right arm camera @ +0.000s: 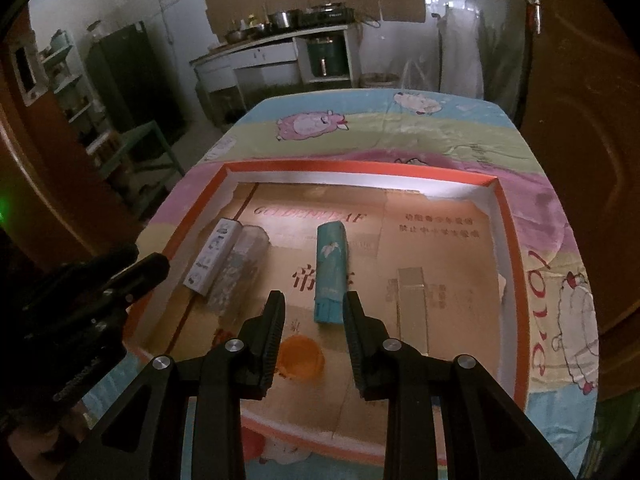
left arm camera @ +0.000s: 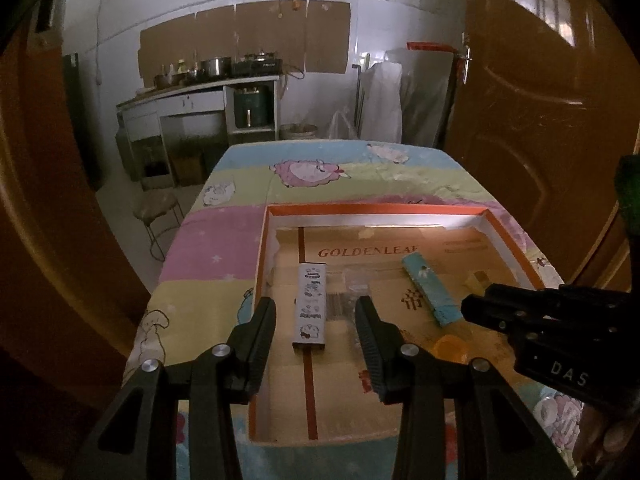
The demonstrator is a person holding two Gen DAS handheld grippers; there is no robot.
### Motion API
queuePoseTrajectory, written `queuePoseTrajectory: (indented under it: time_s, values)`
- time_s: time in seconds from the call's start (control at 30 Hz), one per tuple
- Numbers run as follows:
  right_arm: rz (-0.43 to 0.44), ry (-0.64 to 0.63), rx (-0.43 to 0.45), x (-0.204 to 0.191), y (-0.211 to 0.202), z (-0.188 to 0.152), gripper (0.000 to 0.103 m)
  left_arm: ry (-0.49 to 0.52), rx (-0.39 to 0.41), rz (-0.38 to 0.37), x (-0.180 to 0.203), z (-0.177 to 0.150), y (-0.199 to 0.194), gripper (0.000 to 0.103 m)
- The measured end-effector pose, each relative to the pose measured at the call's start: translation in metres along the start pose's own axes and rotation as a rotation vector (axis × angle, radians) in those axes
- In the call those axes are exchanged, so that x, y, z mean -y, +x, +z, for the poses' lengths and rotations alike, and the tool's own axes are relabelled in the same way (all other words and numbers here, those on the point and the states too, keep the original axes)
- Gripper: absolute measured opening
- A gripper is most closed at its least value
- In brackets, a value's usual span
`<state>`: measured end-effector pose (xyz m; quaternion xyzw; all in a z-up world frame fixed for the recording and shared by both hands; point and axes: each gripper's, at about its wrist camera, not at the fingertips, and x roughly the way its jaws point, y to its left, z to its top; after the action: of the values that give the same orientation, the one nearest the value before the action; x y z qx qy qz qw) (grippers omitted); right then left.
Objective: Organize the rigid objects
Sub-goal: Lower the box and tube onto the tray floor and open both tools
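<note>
A clear, see-through box (right arm camera: 240,268) lying flat against the right side of the white patterned box (right arm camera: 210,258) is hard to make out: its walls show mostly as glare, and its contents are only a dim speckle. A second clear piece (right arm camera: 412,300) to the right of the teal box (right arm camera: 330,276) is equally faint, a pale upright outline on the cardboard. An orange round thing (right arm camera: 300,356) sits just under the right gripper (right arm camera: 314,312) and is partly covered by its left finger; whether it is a lid or a disc cannot be told. In the left wrist view a small yellowish item (left arm camera: 478,280) near the tray's right wall is cut by the other gripper's body and stays unidentifiable. All of these lie inside a shallow tray (right arm camera: 360,168) with an orange rim and white inner walls, which rests on the tabletop's cartoon-sheep cloth (right arm camera: 312,124). The cardboard lining the tray reads "GOLDENLEAF" in red, plain in the left view and washed out by glare in the right; red Chinese characters beside it are too blurred to read. The cloth shows red figures like "2012" on its right side, uncertain. The other gripper's black body shows "DAS", cut off. The left gripper (left arm camera: 316,322) hangs wide open above the white patterned box (left arm camera: 312,306), holding nothing. The right gripper is open to a middling width, empty, its tips flanking the teal box's near end without visible contact.
</note>
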<state>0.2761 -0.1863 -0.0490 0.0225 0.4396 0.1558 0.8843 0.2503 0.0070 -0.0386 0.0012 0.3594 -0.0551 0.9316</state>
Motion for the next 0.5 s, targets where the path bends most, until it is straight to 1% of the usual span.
queuePoseTrajectory:
  time_s: [0.27, 0.5]
  values:
    - [0.011, 0.006, 0.032, -0.001, -0.027, -0.011, 0.031, 0.001, 0.054, -0.003, 0.005, -0.005, -0.030, 0.041]
    - [0.016, 0.003, 0.056, -0.003, -0.048, -0.021, 0.031, 0.022, 0.100, -0.002, 0.015, -0.009, -0.055, 0.041]
